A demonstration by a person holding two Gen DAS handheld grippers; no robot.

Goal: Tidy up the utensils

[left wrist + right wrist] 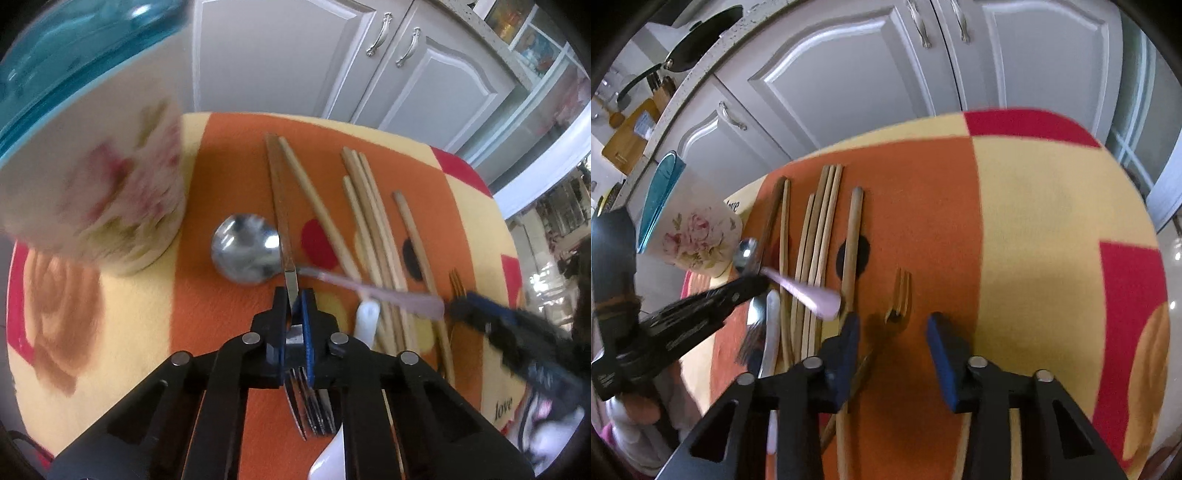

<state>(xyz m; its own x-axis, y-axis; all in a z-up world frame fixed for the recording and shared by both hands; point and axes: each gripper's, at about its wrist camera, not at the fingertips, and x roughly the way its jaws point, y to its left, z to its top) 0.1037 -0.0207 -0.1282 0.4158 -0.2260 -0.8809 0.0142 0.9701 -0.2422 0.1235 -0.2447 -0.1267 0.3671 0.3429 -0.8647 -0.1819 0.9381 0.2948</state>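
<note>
My left gripper (pixel 294 295) is shut on the metal neck of a wooden-handled fork (pixel 280 206), whose tines (pixel 310 406) show below the pads. A steel spoon (pixel 245 251) with a pink handle lies across several wooden chopsticks (pixel 369 221). A floral cup (pixel 92 192) with a teal inside stands at the left. My right gripper (pixel 893 319) is open, its blue pads (pixel 849 339) straddling a small gold fork (pixel 897 299) without touching it. The pink spoon handle (pixel 816 295) ends just left of it. The left gripper (pixel 750 286) comes in from the left.
A white ceramic spoon (pixel 367 321) lies beside the chopsticks. The orange, yellow and red tablecloth (pixel 1034 221) covers a rounded table whose far edge faces grey cabinet doors (pixel 849 81). A counter with a cutting board (pixel 628 136) is at far left.
</note>
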